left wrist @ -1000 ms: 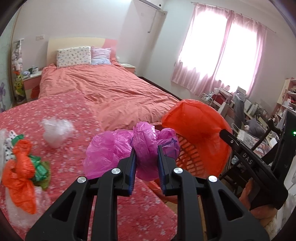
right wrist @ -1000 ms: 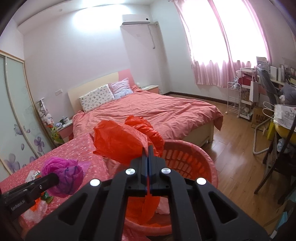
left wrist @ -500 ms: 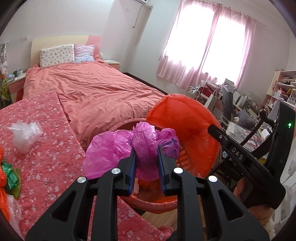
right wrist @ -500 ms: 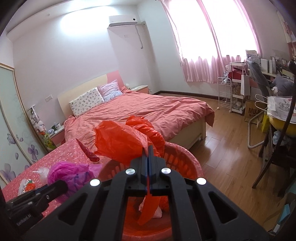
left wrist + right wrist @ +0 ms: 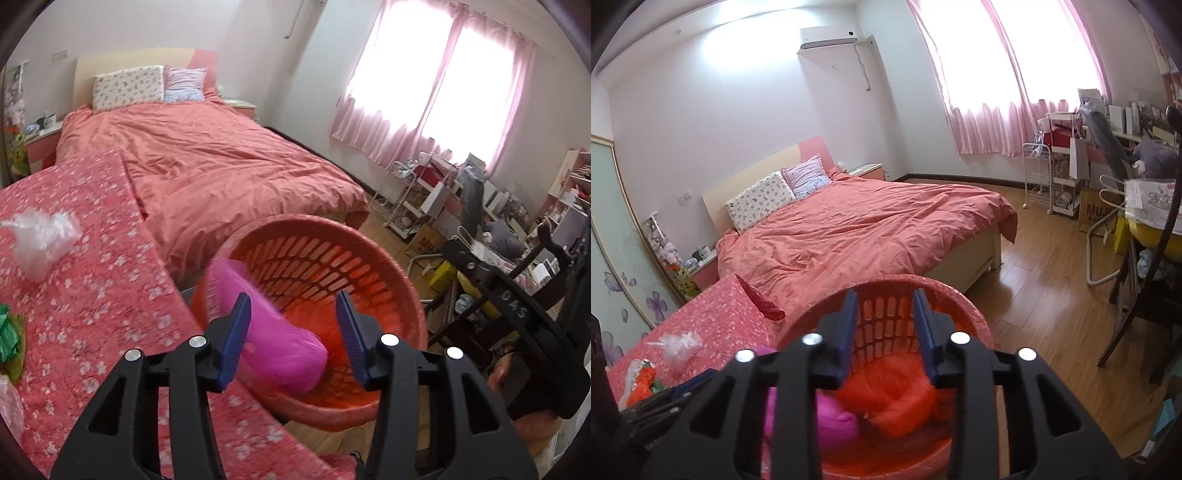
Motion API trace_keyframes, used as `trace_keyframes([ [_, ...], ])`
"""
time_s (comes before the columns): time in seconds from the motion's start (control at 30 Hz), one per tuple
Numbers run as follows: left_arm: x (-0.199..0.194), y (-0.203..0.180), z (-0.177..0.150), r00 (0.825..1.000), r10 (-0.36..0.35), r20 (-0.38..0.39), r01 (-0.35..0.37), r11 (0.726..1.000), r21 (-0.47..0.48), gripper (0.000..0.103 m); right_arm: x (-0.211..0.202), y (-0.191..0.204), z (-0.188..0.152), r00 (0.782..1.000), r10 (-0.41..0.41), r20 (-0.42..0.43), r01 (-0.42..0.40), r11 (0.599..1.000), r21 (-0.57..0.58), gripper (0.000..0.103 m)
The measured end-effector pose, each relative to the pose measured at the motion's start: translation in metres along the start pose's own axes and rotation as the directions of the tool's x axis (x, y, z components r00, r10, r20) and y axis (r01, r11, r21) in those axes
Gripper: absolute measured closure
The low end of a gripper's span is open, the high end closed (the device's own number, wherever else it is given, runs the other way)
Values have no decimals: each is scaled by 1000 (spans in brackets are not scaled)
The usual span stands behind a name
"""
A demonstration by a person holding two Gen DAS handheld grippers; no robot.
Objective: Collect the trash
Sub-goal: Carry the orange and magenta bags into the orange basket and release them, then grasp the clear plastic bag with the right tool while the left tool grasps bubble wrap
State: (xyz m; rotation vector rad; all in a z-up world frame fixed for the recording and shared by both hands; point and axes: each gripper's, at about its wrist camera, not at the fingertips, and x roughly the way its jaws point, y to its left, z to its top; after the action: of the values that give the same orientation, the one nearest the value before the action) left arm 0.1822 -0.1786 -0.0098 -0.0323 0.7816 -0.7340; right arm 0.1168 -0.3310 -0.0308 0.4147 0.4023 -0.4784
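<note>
A red plastic basket [image 5: 369, 266] sits off the edge of the floral-covered table [image 5: 85, 295]. My left gripper [image 5: 293, 330] is open above it, and the pink plastic bag [image 5: 273, 339] is blurred as it drops into the basket. My right gripper [image 5: 884, 330] is open over the same basket [image 5: 960, 310]. The orange bag [image 5: 890, 398] lies inside, beside the pink bag [image 5: 831, 417]. A clear crumpled bag [image 5: 40, 240] lies on the table, also seen in the right wrist view [image 5: 679, 345].
Green and orange trash [image 5: 642, 380] lies at the table's left end [image 5: 9, 343]. A bed with a salmon cover [image 5: 221, 162] stands behind the table. A chair and a cluttered desk [image 5: 1145, 236] stand to the right on the wooden floor [image 5: 1049, 295].
Both grippers have opened. The pink bag has left my left gripper and the orange bag has left my right gripper; both have dropped into the basket.
</note>
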Motion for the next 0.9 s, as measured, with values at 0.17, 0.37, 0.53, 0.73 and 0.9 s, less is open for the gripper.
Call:
trace_keyframes([
  [0.17, -18, 15, -6, 997, 80, 14, -80, 997, -5, 44, -6, 7, -7, 1000, -29, 11, 30, 998, -57, 52],
  [0.37, -45, 40, -9, 988, 151, 34, -151, 988, -22, 43, -9, 23, -17, 1000, -10, -11, 9, 995, -100, 50],
  [0.53, -76, 66, -10, 975, 213, 70, -209, 976, -62, 43, -15, 49, -25, 999, 32, -36, -36, 990, -135, 50],
  [0.73, -110, 103, -15, 951, 295, 89, -284, 951, -120, 43, -23, 91, -37, 993, 97, -64, -108, 975, -192, 50],
  [0.9, -145, 146, -23, 920, 378, 108, -357, 918, -171, 43, -25, 135, -48, 979, 171, -110, -192, 953, -233, 50],
])
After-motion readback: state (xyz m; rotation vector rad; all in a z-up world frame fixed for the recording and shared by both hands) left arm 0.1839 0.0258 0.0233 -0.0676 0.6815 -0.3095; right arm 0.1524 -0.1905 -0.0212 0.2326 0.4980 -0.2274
